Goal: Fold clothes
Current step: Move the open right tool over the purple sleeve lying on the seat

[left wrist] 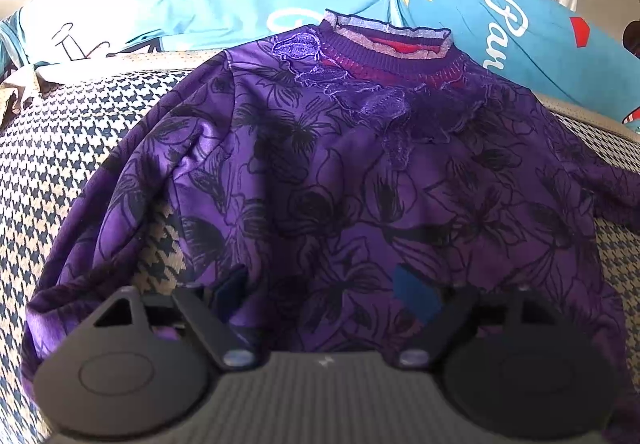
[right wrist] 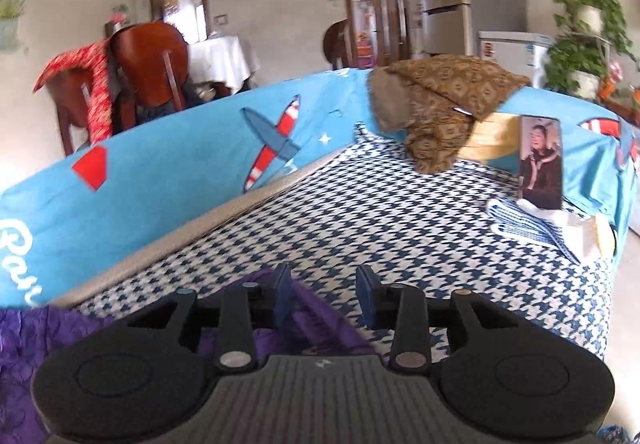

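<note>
Purple floral-print knit sweater (left wrist: 340,180) is lying mid-frame on houndstooth cover (left wrist: 60,148), collar pointing to top. Blue pillow (left wrist: 500,16) is reading "Par". Left gripper (left wrist: 324,296) is gaping; right gripper (right wrist: 324,300) is standing apart, cloth between, unpinched.

White cursive lettering on blue printed cover (left wrist: 520,4), at 2 o'clock in left wrist view: reads "Par", rest cut off by the purple top. Same cover (right wrist: 160,172) in right wrist view, 9 o'clock edge: "Par" again, sideways, partly cropped. Fridge stickers and wall notices too small to read.
</note>
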